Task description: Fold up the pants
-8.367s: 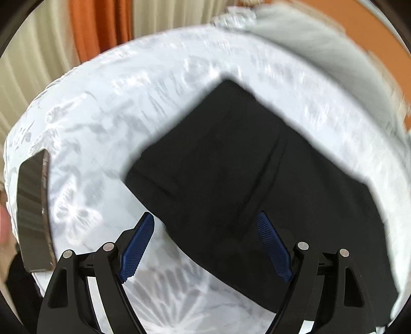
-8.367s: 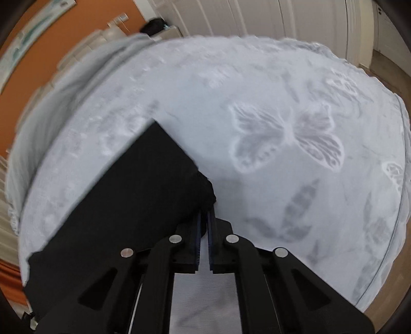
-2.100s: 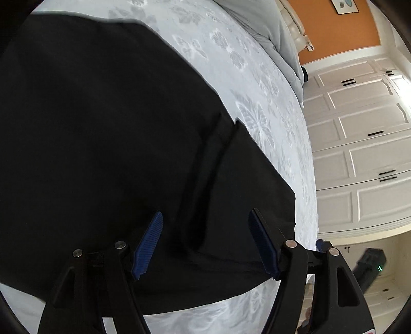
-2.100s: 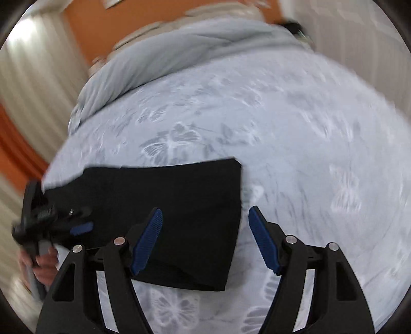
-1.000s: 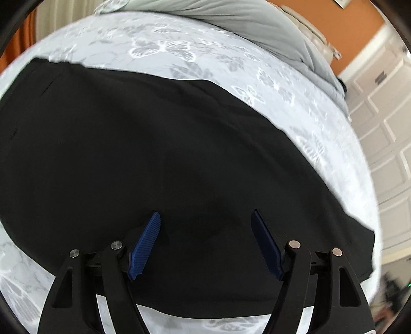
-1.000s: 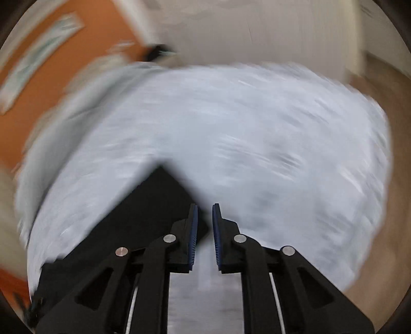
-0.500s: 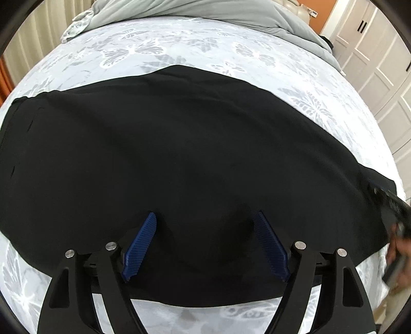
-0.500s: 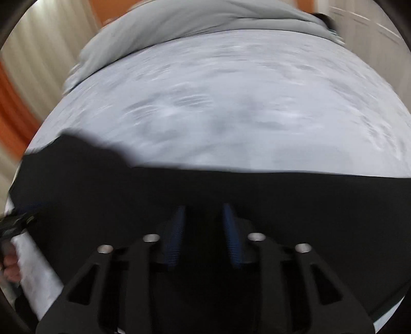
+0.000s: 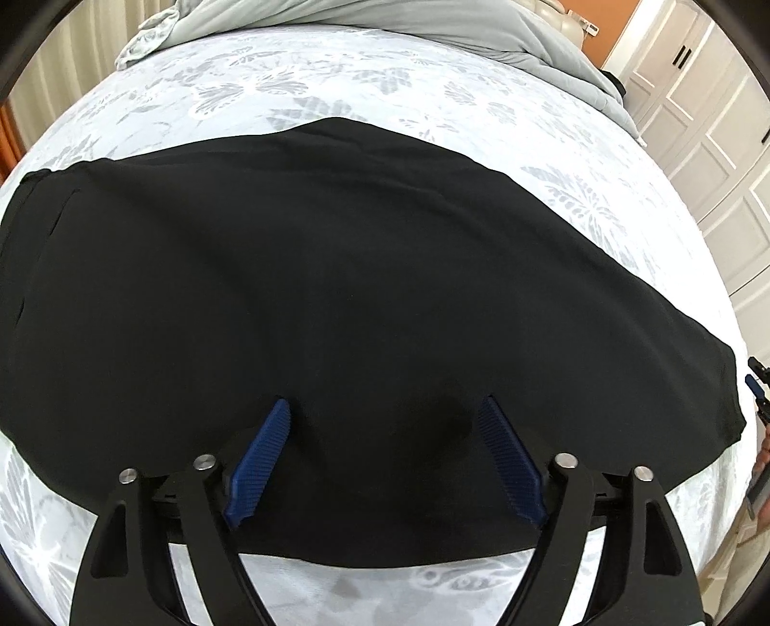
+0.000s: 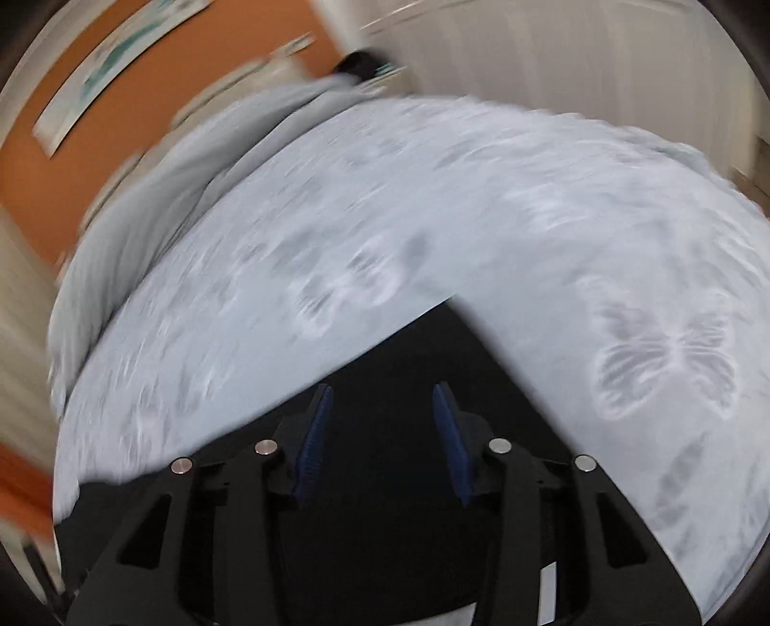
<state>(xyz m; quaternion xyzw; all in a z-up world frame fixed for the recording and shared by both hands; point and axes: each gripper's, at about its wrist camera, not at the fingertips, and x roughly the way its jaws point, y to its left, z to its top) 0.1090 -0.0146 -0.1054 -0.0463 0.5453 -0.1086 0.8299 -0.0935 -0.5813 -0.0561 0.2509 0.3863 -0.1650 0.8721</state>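
Both grippers hang over the black pants (image 9: 361, 289), left gripper (image 9: 385, 457) opening wide, right gripper (image 10: 380, 433) opening after its pinch, empty, so this fold looks laid.

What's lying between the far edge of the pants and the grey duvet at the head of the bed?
Only bare butterfly-print sheet, in the left wrist view, between the black pants and the grey duvet.
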